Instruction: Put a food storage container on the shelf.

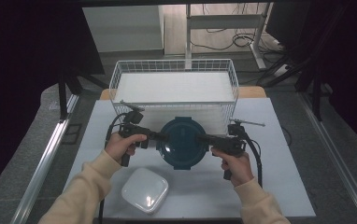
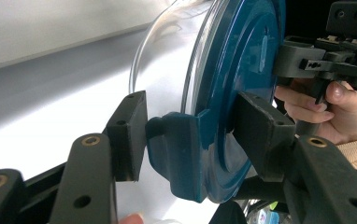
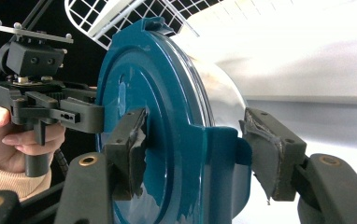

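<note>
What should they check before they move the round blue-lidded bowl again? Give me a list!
1. Left gripper on the round container's left edge: ok; in the left gripper view a side clip sits between its jaws.
2. Right gripper on the opposite edge: ok, jaws astride the other clip.
3. Pads squeezing firmly: cannot tell; a gap shows beside the clip in both gripper views.
4. Blue lid seated on the clear bowl: ok, it looks flush.
5. Wire basket beyond has room inside: ok.
6. White square container out of the way: ok, it sits nearer the person.
</note>
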